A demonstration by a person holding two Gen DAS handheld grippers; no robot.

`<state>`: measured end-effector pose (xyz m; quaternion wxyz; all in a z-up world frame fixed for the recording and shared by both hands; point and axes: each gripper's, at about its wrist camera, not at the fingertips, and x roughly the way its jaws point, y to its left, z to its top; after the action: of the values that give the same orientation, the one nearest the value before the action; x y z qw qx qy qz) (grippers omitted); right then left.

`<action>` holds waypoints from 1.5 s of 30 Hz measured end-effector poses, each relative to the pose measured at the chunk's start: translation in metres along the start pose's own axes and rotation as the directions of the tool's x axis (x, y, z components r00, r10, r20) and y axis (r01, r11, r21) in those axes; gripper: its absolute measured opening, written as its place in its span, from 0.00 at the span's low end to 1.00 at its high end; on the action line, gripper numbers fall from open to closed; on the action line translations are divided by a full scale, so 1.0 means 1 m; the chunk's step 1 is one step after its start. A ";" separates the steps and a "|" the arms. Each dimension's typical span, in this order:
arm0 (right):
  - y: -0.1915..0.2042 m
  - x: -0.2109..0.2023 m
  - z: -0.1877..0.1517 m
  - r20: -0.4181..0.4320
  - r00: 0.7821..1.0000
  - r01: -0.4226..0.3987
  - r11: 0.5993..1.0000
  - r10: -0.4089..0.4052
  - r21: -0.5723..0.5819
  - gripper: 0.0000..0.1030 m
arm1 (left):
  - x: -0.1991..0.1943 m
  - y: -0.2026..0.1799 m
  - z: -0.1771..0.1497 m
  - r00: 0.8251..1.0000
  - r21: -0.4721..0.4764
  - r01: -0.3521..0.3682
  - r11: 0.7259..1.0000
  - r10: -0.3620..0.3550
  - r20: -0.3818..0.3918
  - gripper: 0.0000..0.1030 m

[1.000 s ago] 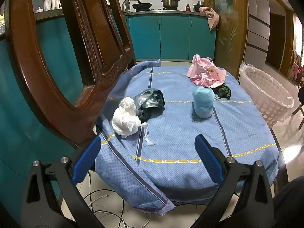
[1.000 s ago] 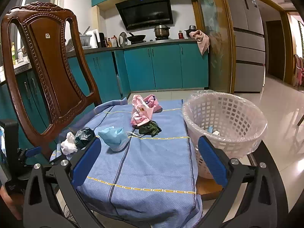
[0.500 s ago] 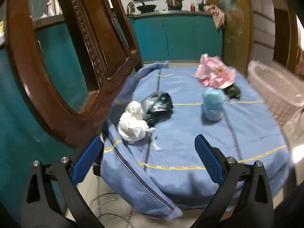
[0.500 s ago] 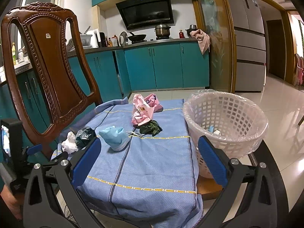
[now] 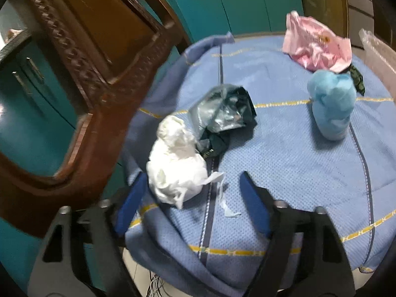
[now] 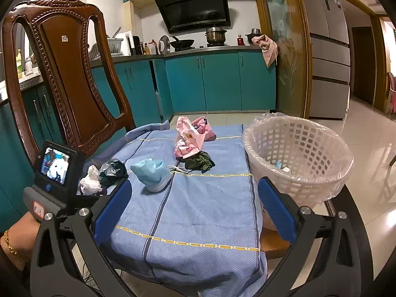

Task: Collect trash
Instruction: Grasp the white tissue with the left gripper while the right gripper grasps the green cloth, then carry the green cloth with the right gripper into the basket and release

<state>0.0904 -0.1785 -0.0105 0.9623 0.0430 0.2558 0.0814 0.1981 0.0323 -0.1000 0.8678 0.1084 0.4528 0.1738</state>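
Trash lies on a blue tablecloth [image 5: 284,173]: a white crumpled wad [image 5: 175,165], a dark grey-green bag [image 5: 222,116], a light blue wad [image 5: 331,106], a pink bag [image 5: 316,47] and a small dark green scrap [image 5: 357,79]. My left gripper [image 5: 190,203] is open, its fingers on either side of the white wad's near end. My right gripper [image 6: 195,210] is open and empty, low over the cloth's near edge. The same white wad [image 6: 90,182], light blue wad [image 6: 152,173] and pink bag [image 6: 190,141] show in the right wrist view. A lined white basket [image 6: 299,158] stands at the right.
A carved wooden chair [image 6: 61,74] stands at the table's left, close to my left gripper. The left gripper's handle and screen [image 6: 55,165] show at the left of the right wrist view. Teal kitchen cabinets [image 6: 217,81] lie behind.
My left gripper has moved forward and down to the white wad, which now lies between its fingers. My right gripper has barely moved.
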 end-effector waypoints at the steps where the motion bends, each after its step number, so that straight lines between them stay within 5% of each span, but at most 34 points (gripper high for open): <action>1: 0.000 0.001 0.000 -0.003 1.000 0.000 1.000 0.000 -0.001 0.97 | 0.003 -0.001 0.001 1.000 0.004 0.010 1.000 -0.010 -0.010 0.58; 2: 0.000 0.002 0.000 -0.007 1.000 0.002 1.000 -0.002 -0.003 0.96 | 0.004 0.000 0.001 1.000 0.006 0.025 1.000 -0.025 -0.017 0.37; 3: 0.001 0.003 0.000 -0.011 1.000 0.002 1.000 -0.002 -0.008 0.96 | 0.004 0.001 0.000 0.999 0.007 0.042 0.999 -0.042 -0.021 0.30; 7: 0.005 0.022 0.005 -0.049 0.999 0.009 0.998 -0.012 -0.061 0.96 | -0.036 0.011 -0.010 0.978 0.022 0.173 0.985 -0.175 0.116 0.28; 12: -0.005 0.076 0.020 -0.180 0.983 -0.028 0.999 0.023 -0.021 0.96 | -0.094 0.031 -0.025 0.864 0.023 0.391 0.920 -0.375 0.337 0.28; 16: -0.005 0.125 0.029 -0.245 0.969 -0.015 0.997 -0.003 -0.071 0.92 | -0.125 0.046 -0.035 0.747 0.014 0.513 0.858 -0.454 0.486 0.28; 19: -0.008 0.167 0.031 -0.322 0.947 -0.013 0.997 -0.014 -0.082 0.79 | -0.133 0.046 -0.038 0.703 0.039 0.537 0.842 -0.473 0.531 0.27; 21: -0.009 0.191 0.033 -0.351 0.936 -0.018 0.996 -0.016 -0.093 0.72 | -0.133 0.043 -0.039 0.699 0.049 0.539 0.841 -0.479 0.530 0.27; 27: -0.008 0.239 0.034 -0.403 0.915 -0.027 0.992 -0.024 -0.121 0.60 | -0.118 0.037 -0.030 0.730 0.044 0.524 0.851 -0.475 0.491 0.28; 30: -0.005 0.249 0.031 -0.424 0.905 -0.069 0.990 0.009 -0.126 0.44 | -0.109 0.040 -0.025 0.738 0.032 0.525 0.851 -0.474 0.480 0.28; 32: -0.003 0.247 0.029 -0.432 0.901 -0.090 0.988 0.027 -0.127 0.21 | -0.106 0.042 -0.023 0.748 0.018 0.518 0.855 -0.463 0.476 0.28; 40: 0.000 0.165 0.035 -0.389 0.915 -0.158 0.983 0.109 -0.097 0.14 | -0.111 0.044 -0.025 0.768 -0.006 0.510 0.860 -0.453 0.453 0.28; 45: -0.012 0.085 0.025 -0.258 0.952 -0.175 0.985 0.166 -0.009 0.14 | -0.112 0.041 -0.026 0.779 0.003 0.511 0.859 -0.465 0.421 0.28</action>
<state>0.1773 -0.1759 -0.0315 0.9112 0.0386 0.3718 0.1731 0.1093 0.0259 -0.0169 0.9624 -0.0275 0.2639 -0.0586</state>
